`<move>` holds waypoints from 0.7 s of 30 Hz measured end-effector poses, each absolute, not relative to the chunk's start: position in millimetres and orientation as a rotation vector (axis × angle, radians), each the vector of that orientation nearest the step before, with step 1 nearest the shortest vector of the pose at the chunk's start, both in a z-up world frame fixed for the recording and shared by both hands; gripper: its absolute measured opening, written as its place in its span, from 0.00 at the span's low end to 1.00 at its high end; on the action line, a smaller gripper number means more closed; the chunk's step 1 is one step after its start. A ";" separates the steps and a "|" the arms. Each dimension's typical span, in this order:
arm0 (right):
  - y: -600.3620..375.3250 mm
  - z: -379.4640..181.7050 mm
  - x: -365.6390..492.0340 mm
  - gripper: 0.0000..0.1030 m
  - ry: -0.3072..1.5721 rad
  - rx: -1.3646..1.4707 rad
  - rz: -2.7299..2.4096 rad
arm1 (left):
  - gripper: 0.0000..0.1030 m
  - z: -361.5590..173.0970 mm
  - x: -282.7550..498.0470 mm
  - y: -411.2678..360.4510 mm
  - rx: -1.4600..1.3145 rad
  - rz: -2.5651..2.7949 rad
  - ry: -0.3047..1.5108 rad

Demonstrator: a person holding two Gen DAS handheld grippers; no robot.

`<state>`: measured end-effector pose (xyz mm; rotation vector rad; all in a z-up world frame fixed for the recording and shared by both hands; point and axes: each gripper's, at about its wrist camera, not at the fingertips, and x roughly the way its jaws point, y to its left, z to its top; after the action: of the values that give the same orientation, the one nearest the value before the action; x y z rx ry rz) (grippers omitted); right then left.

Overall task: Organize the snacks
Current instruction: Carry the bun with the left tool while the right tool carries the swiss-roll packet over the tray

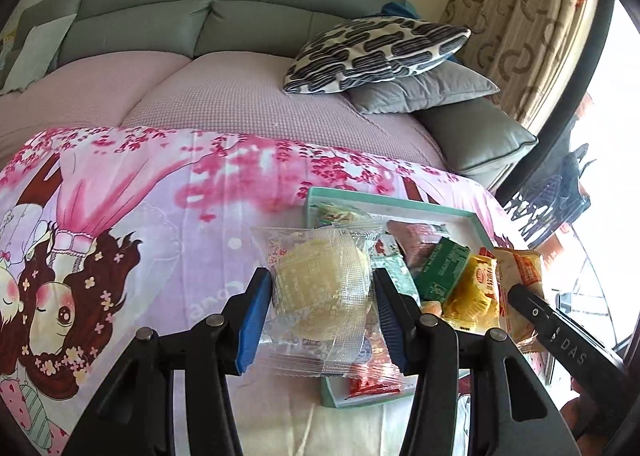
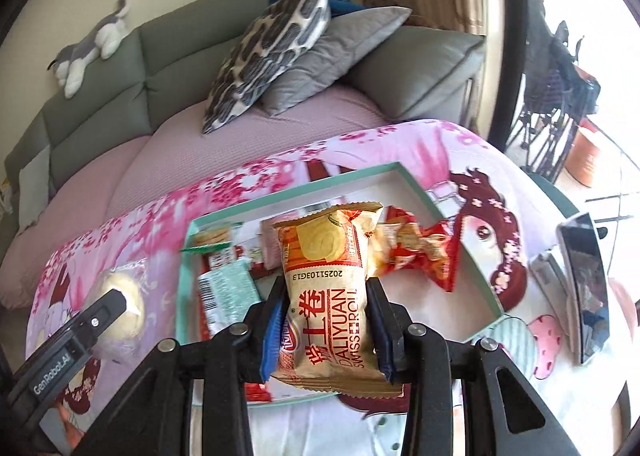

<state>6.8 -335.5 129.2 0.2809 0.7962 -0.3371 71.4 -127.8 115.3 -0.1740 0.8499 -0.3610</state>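
My left gripper [image 1: 322,288] is shut on a clear-wrapped pale pastry [image 1: 320,288], held above the left edge of a shallow teal tray [image 1: 400,203]. My right gripper [image 2: 326,302] is shut on an orange and tan Swiss roll packet [image 2: 326,280], held above the teal tray [image 2: 288,198]. The tray holds several snack packets: a green one [image 1: 442,270], a yellow one [image 1: 476,292], a red one [image 1: 374,376], a red crinkled one [image 2: 420,252] and a mint one [image 2: 228,292]. The pastry [image 2: 120,302] and left gripper also show at the lower left of the right wrist view.
The tray lies on a table under a pink cartoon cloth [image 1: 140,216]. Behind it stands a grey sofa [image 1: 200,16] with a lilac cover and cushions [image 1: 376,52]. A phone [image 2: 586,288] lies at the table's right edge. A curtain [image 1: 520,16] hangs at the right.
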 end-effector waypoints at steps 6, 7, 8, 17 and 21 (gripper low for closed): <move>-375.1 128.4 -7.0 0.39 0.785 0.327 -0.410 | 0.51 115.1 60.5 -174.6 -0.115 -0.442 0.847; -379.4 127.6 -8.4 0.39 0.782 0.328 -0.417 | 0.51 114.6 58.7 -181.4 -0.107 -0.450 0.847; -382.4 126.1 -9.3 0.39 0.781 0.331 -0.421 | 0.51 113.5 57.3 -187.7 -0.097 -0.457 0.849; -404.5 92.6 0.8 0.39 0.830 0.402 -0.419 | 0.52 96.4 53.7 -220.9 -0.001 -0.444 0.871; -406.5 83.5 5.8 0.39 0.844 0.406 -0.410 | 0.52 90.4 54.8 -223.5 0.016 -0.426 0.882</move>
<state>5.8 -406.5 83.5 0.4057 0.8438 -0.4099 54.8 -223.5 90.4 0.0156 0.8820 -0.4262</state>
